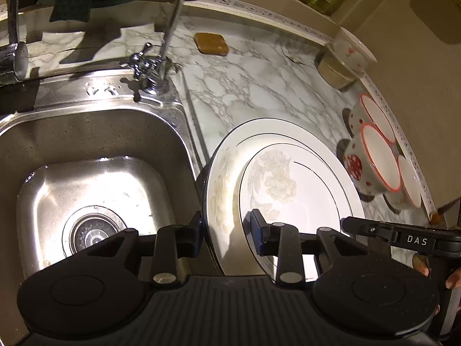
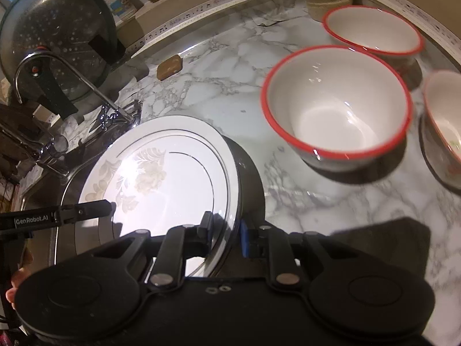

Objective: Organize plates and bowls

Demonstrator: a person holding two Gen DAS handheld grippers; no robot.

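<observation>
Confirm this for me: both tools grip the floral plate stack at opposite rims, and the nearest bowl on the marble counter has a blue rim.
Not quite. The nearest bowl has a red rim, not blue, as the right wrist view shows. The rest stands: the left tool and the right tool grip the floral plate stack at opposite rims, and the bowl sits on the marble counter.
</observation>
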